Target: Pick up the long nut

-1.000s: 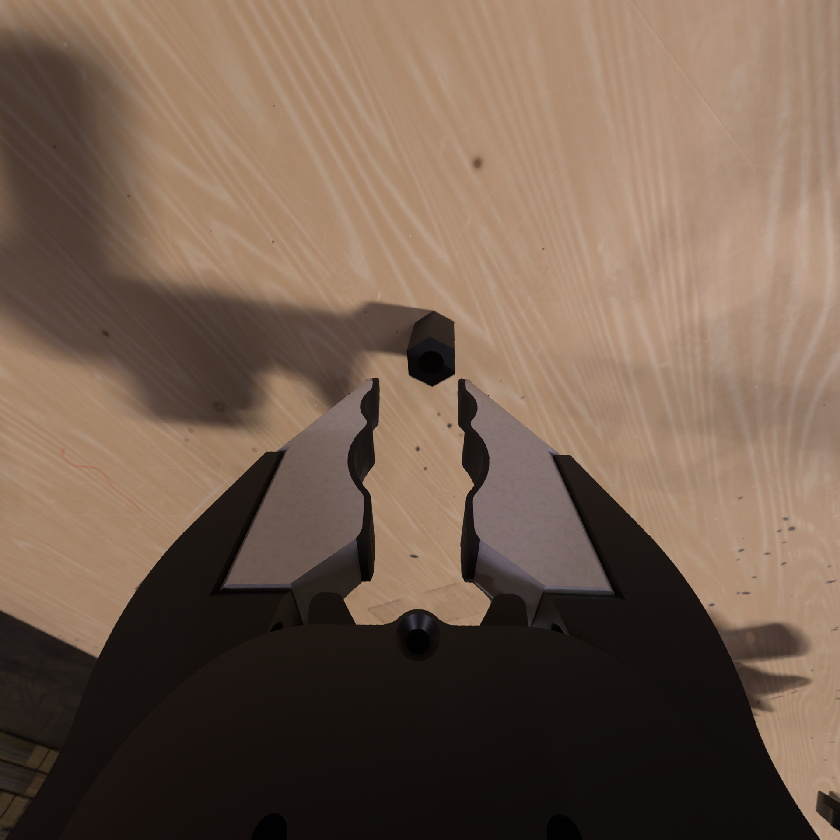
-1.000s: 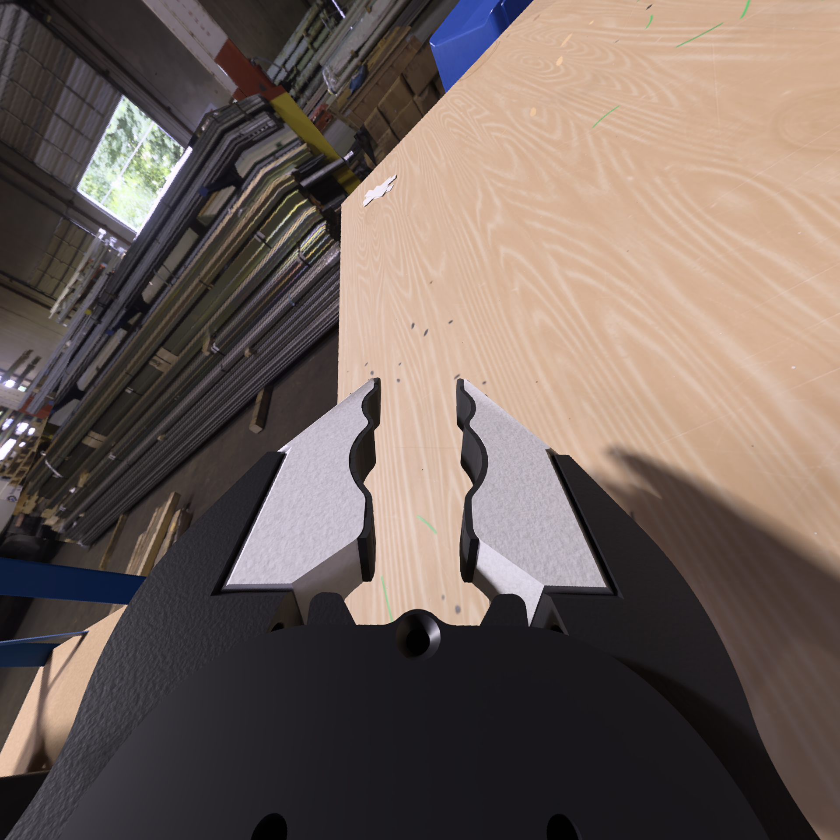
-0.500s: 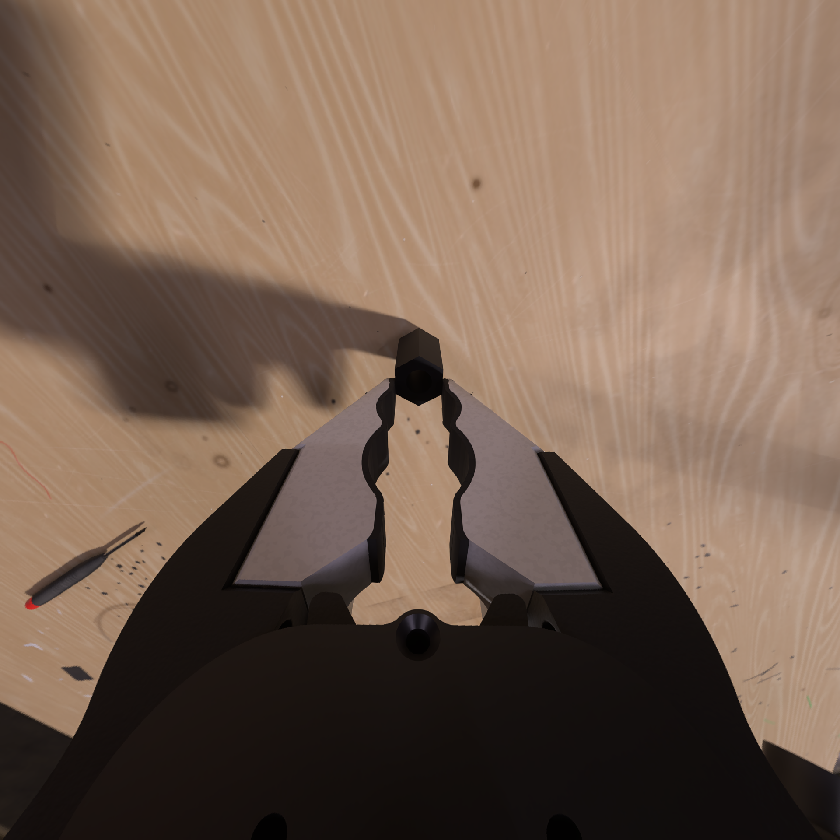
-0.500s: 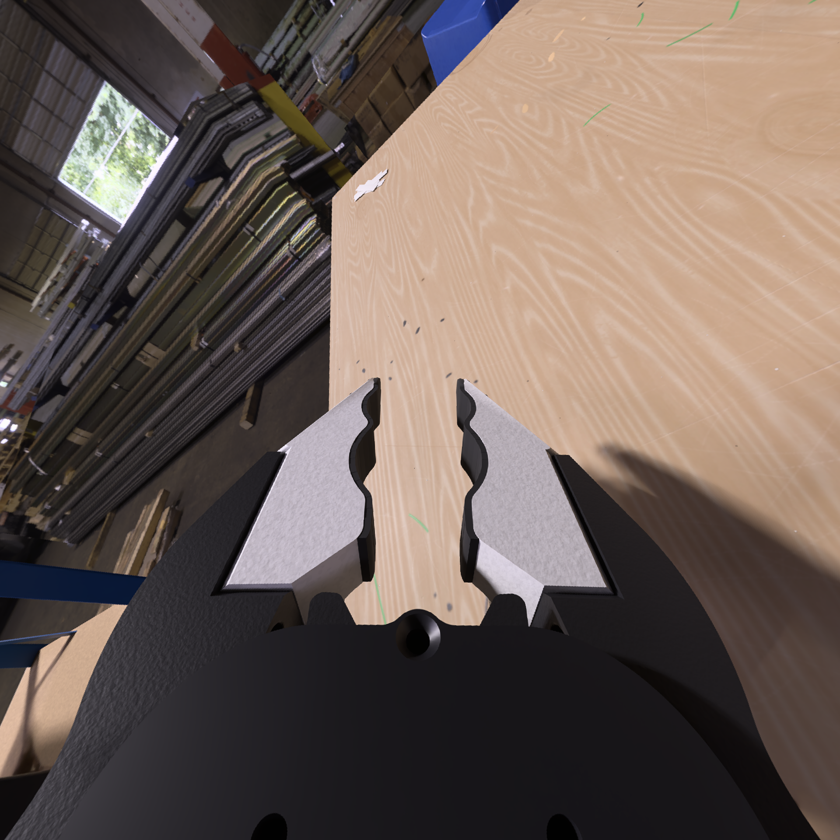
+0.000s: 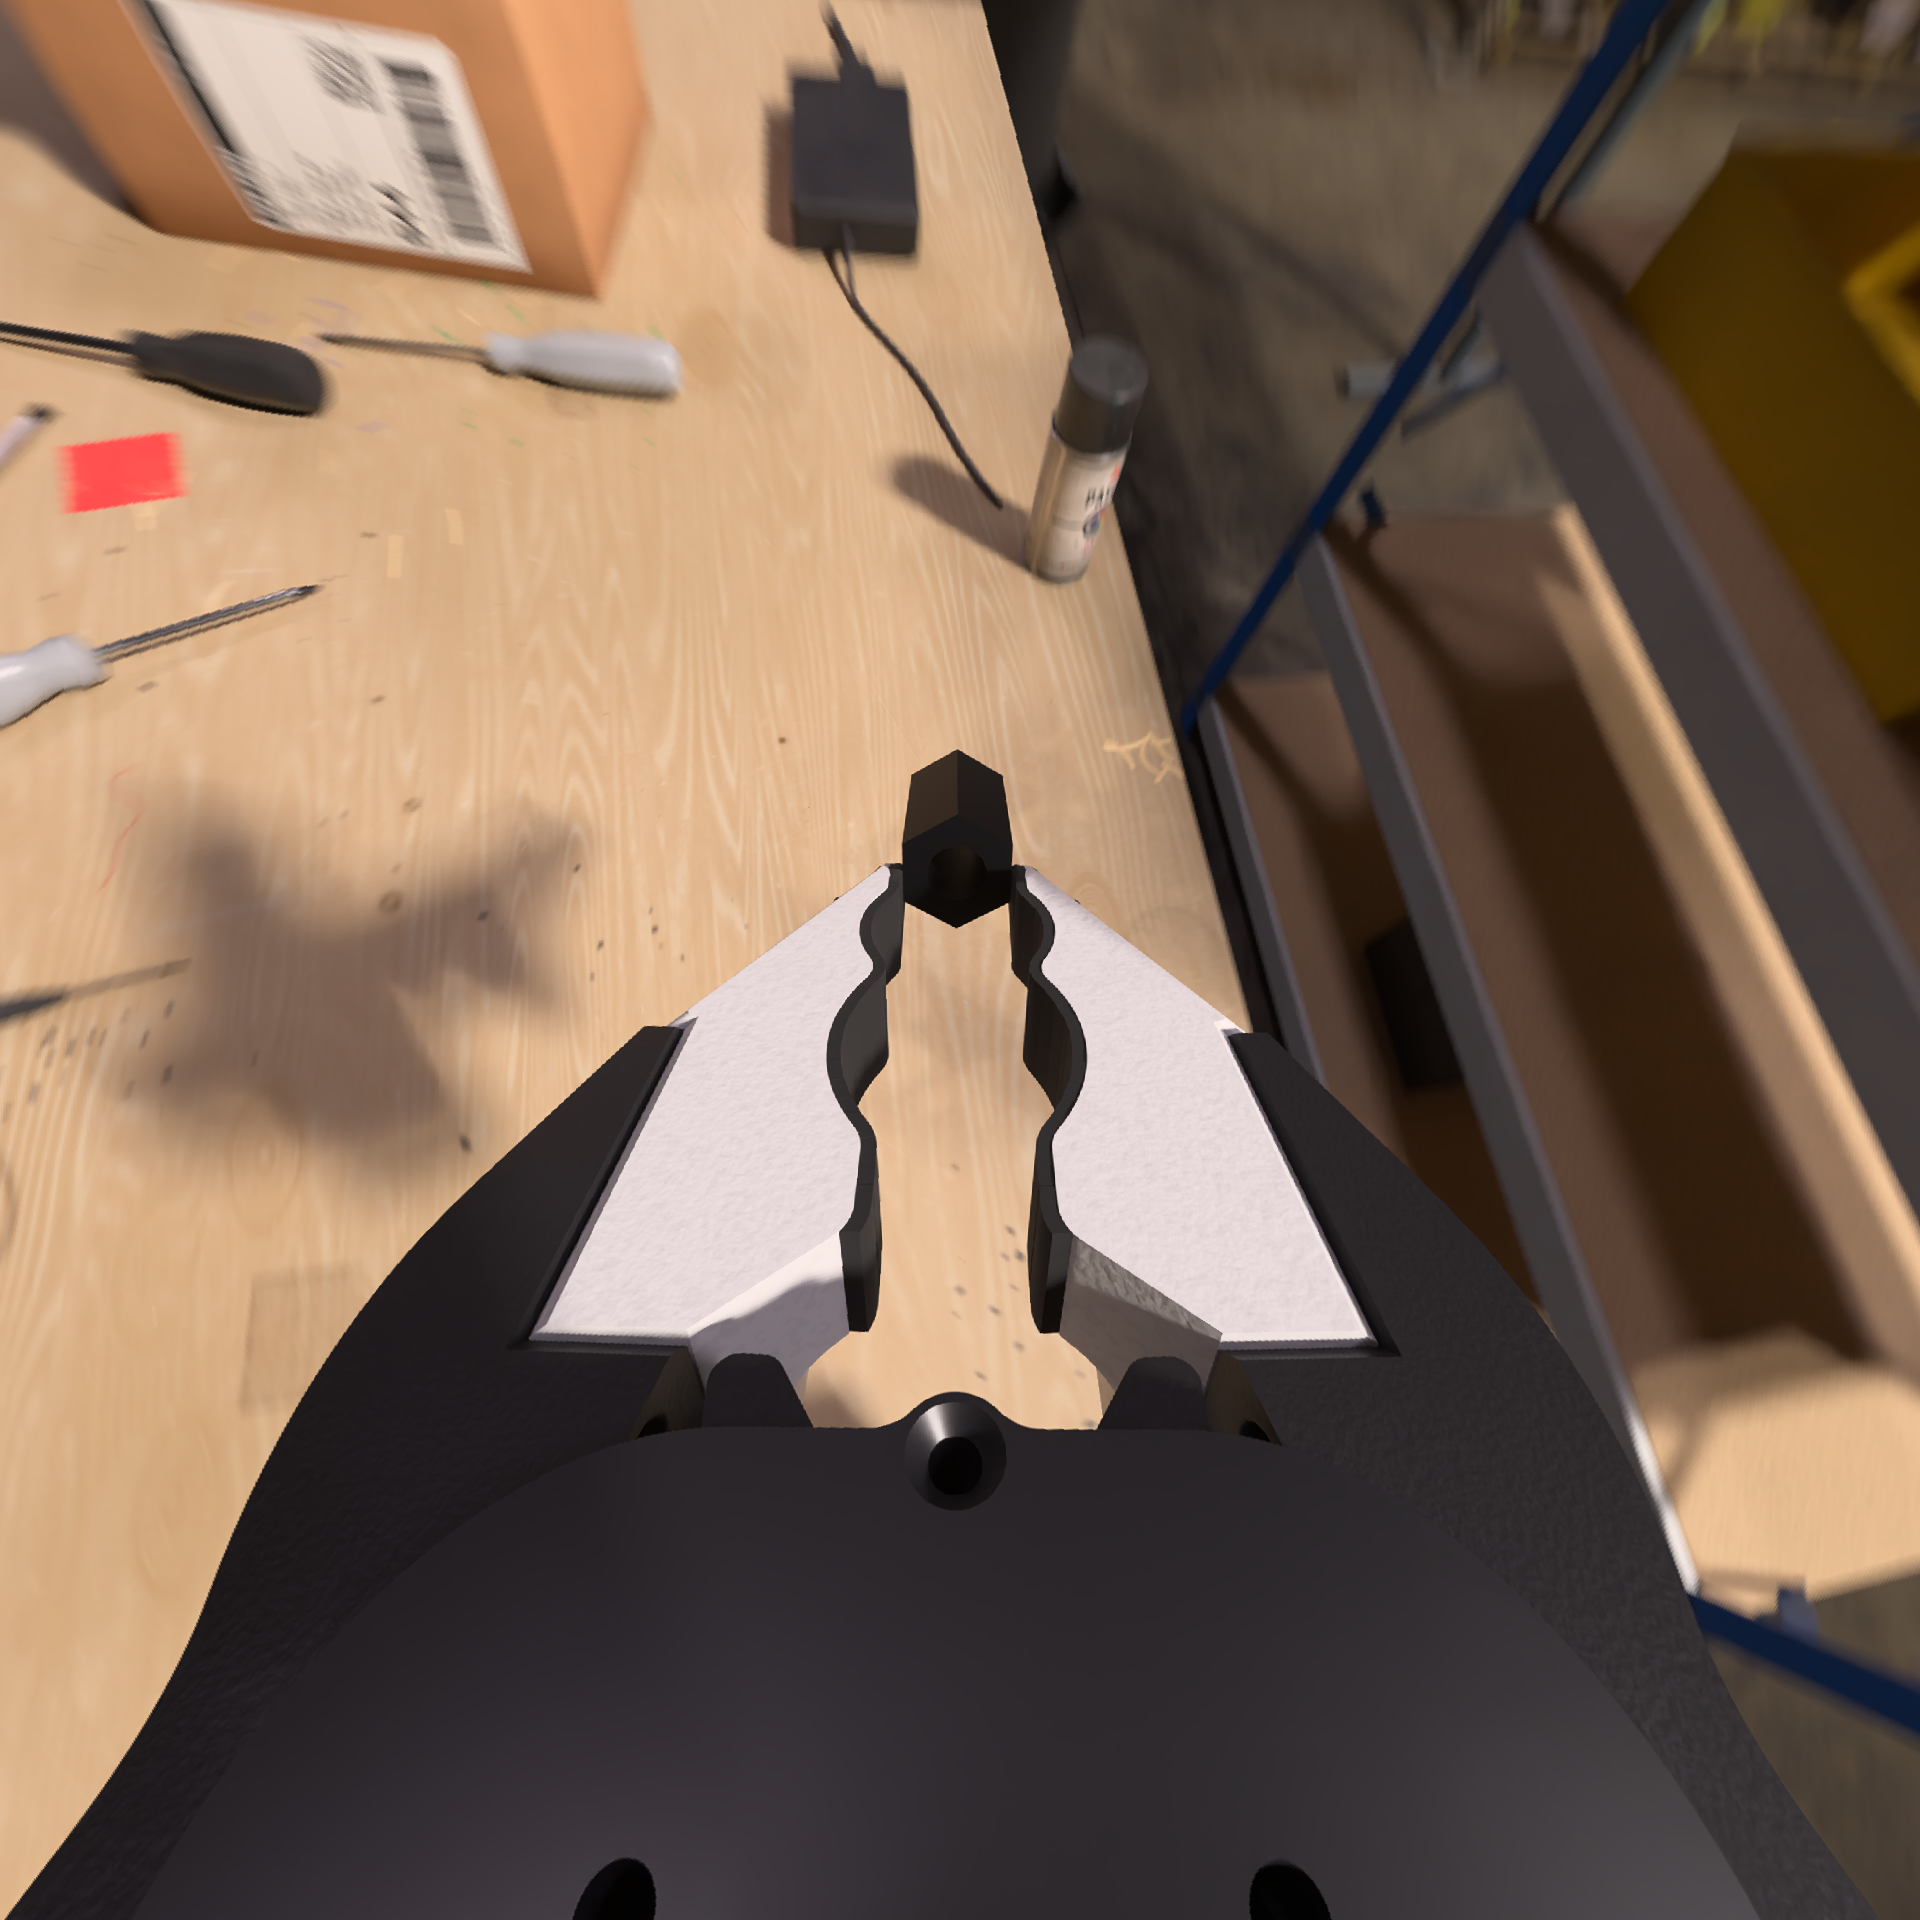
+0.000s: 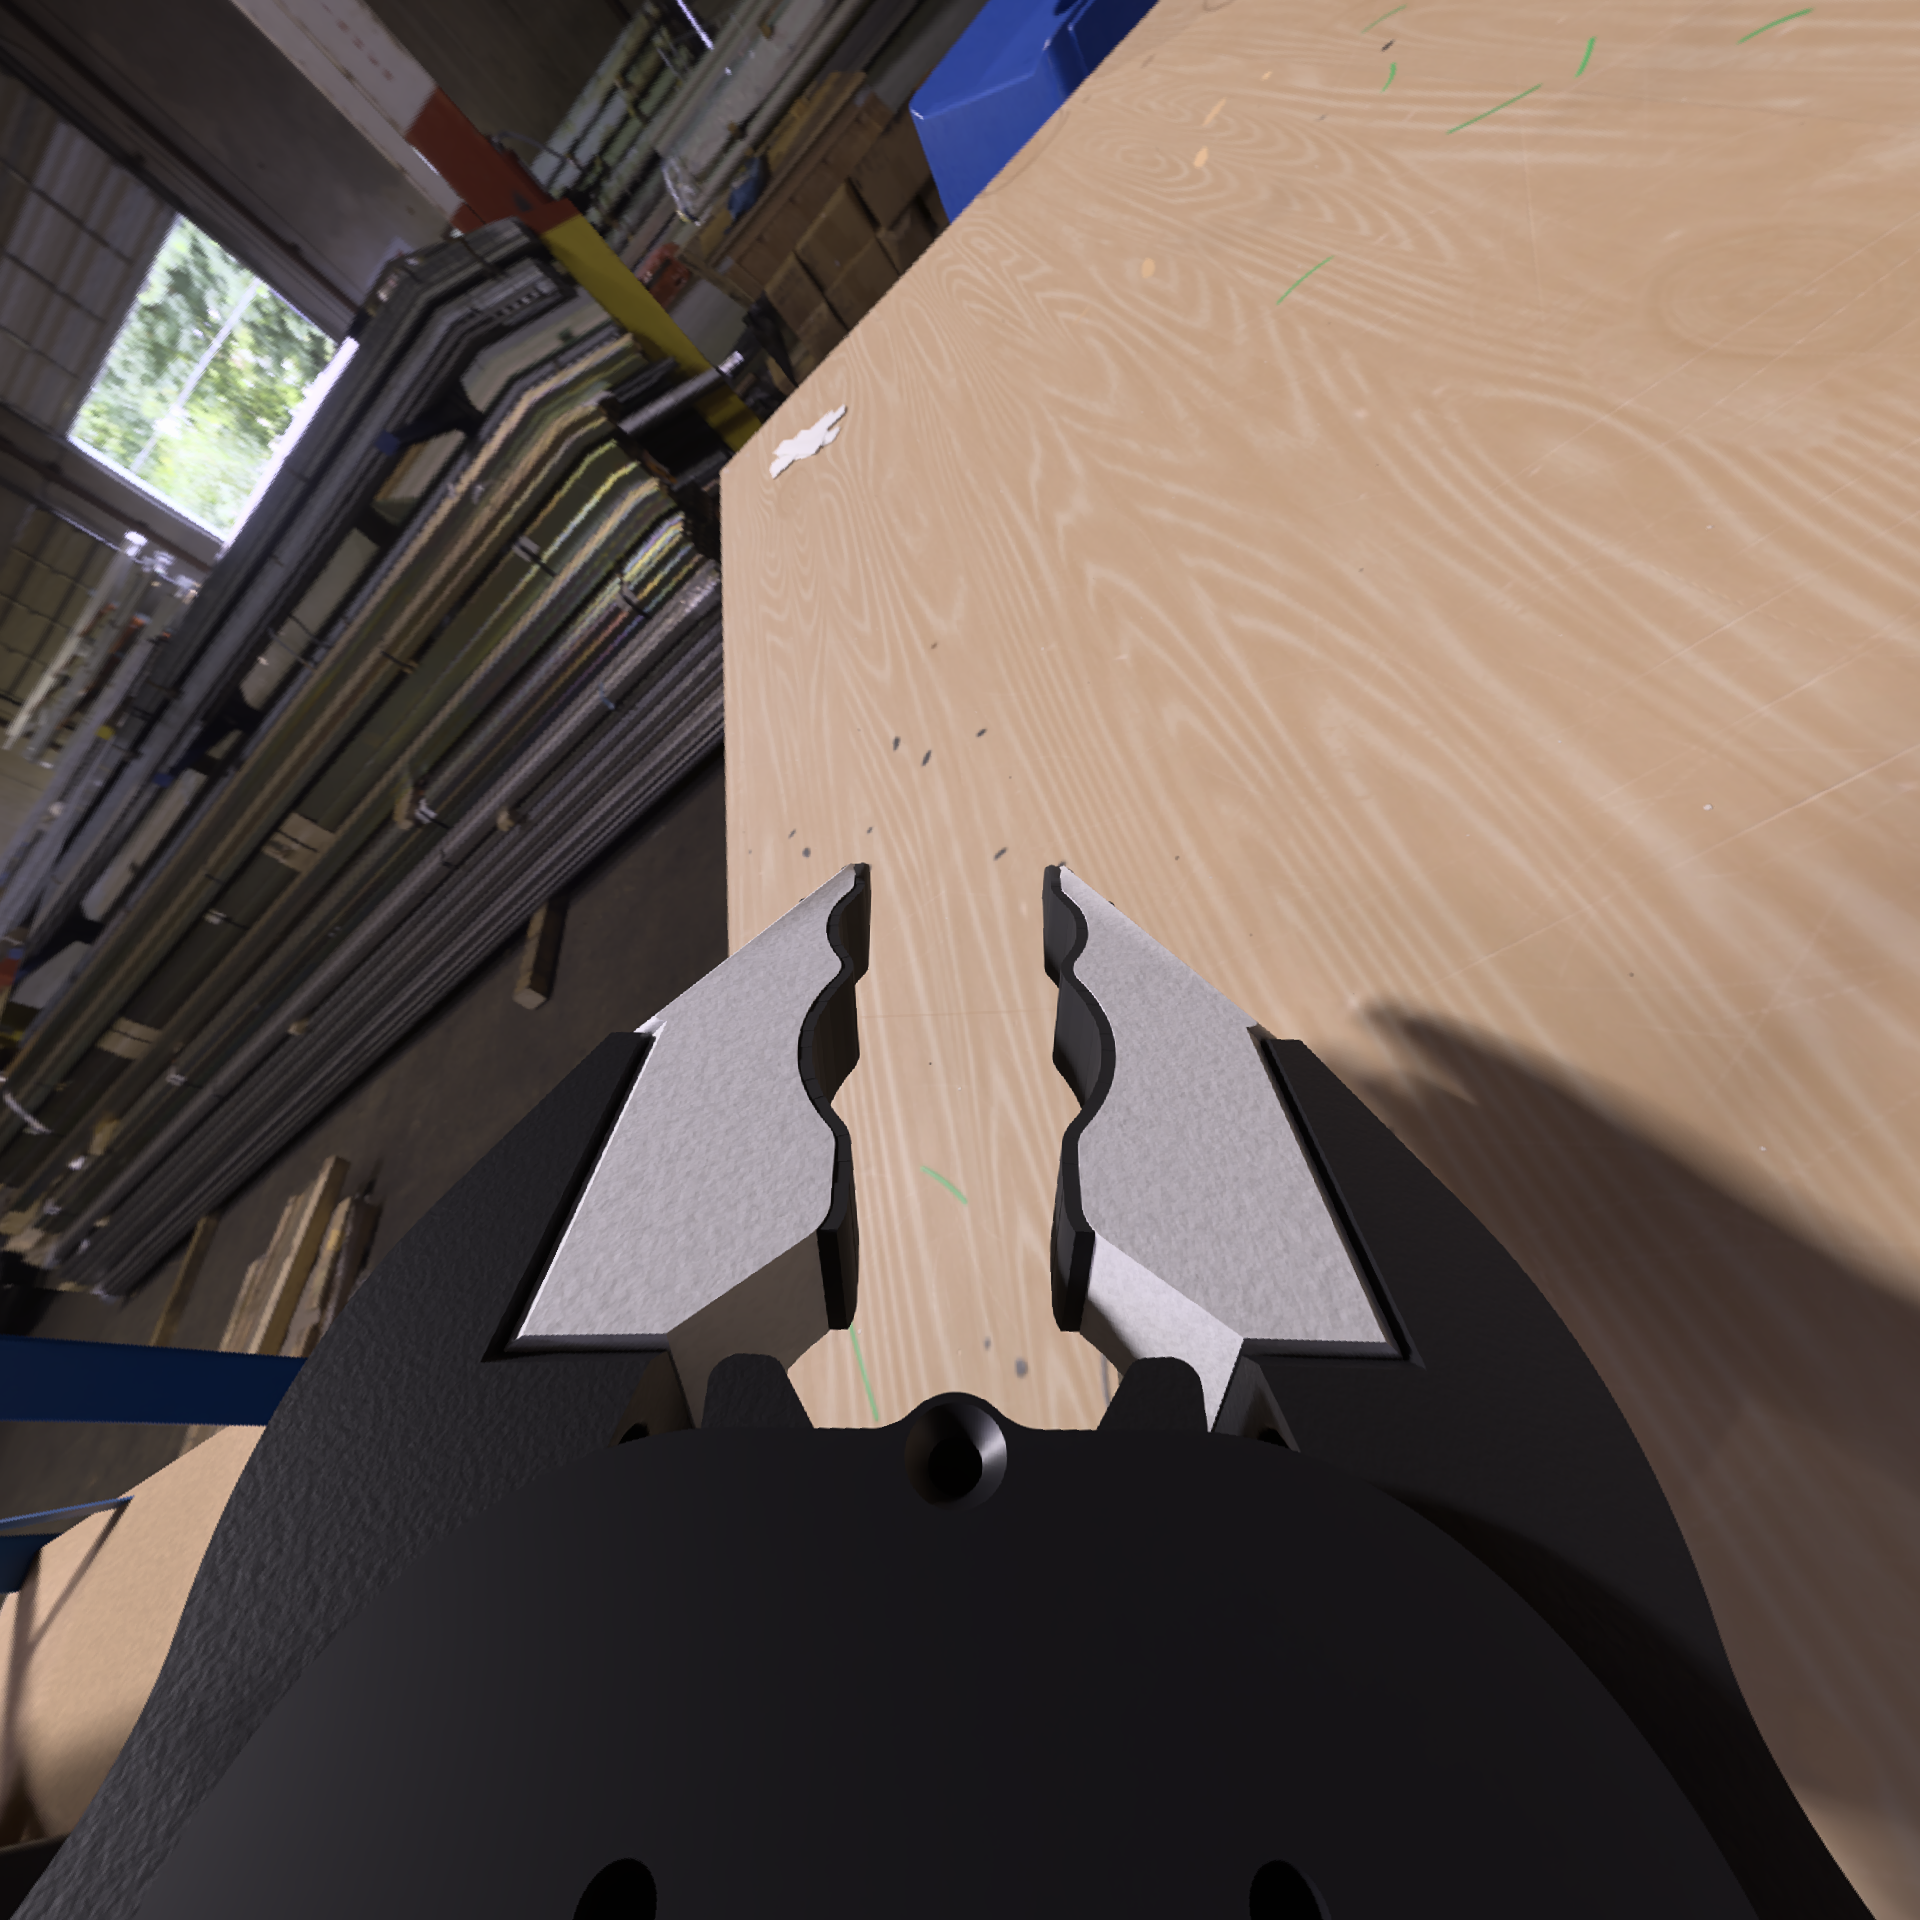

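Pale plywood with swirling grain makes the workbench [image 5: 644, 727], its edge running off at 1 o'clock beside a dim aisle with blue-framed shelving. Nearest in the left wrist view, the left gripper [image 5: 956, 894] is clamped on the long nut [image 5: 956, 836], a black hexagonal piece pinched at the very fingertips, bore facing the camera, clear of the bench. Farther out at 1 o'clock stands a spray can [image 5: 1086, 468]; at 10 to 11 o'clock lie screwdrivers [image 5: 582, 358]; at 12 o'clock a black power adapter [image 5: 852, 166], and at 11 o'clock a cardboard box [image 5: 343, 135]. The right gripper [image 6: 956, 883] hangs tilted over bare bench [image 6: 1351, 623], fingers apart and holding nothing, with racks of metal stock [image 6: 364, 675] beyond at 10 o'clock.
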### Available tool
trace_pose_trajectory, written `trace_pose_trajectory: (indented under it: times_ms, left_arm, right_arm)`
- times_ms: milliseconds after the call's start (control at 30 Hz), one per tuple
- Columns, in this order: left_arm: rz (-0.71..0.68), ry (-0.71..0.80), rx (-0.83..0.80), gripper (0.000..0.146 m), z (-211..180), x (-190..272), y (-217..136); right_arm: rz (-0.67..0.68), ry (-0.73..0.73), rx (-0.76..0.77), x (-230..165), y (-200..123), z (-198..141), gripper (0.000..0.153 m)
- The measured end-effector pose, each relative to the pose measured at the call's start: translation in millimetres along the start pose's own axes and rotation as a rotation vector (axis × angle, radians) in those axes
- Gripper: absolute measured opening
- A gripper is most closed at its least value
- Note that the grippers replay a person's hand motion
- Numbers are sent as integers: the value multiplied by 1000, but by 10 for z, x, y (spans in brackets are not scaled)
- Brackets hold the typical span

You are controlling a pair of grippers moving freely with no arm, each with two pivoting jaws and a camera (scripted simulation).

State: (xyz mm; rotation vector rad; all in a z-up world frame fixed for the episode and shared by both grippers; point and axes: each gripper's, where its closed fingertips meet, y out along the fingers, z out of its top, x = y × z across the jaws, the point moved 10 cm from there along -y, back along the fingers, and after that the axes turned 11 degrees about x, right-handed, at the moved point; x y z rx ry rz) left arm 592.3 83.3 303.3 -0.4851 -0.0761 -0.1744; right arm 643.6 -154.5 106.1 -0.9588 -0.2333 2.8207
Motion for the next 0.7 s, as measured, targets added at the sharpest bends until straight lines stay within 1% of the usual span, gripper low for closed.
trace_pose_trajectory:
  times_ms: [100, 200, 267, 333, 400, 467, 533, 633, 700]
  left_arm:
    - [132, -84, 189, 20, -318, 233, -868]
    - [310, -166, 354, 20, -811, 480, -1731]
    - [414, -228, 448, 20, -1208, 686, -2263]
    - [517, -290, 504, 20, -1633, 914, -2725]
    - [626, -352, 507, 20, -2071, 1140, -3089]
    - [739, -420, 462, 20, -2521, 1348, -3348]
    - [817, -493, 403, 20, -2938, 1517, -3487]
    - [829, -573, 338, 20, -3396, 1665, -3468]
    - [805, -580, 286, 20, -3558, 1686, -3359]
  right_arm:
    - [-32, -11, -13, -7, 27, -11, 33]
    - [-74, -21, -26, -12, 51, -27, 33]
    - [-103, -28, -33, -13, 63, -34, 33]
    - [-127, -29, -37, -3, 73, -35, 33]
    - [-145, -24, -34, 11, 80, -31, 33]
    - [-160, -21, -28, 26, 85, -25, 32]
    - [-175, -15, -26, 40, 95, -20, 32]
    - [-201, -14, -43, 55, 126, -16, 32]
    - [-223, -27, -60, 53, 150, -18, 32]
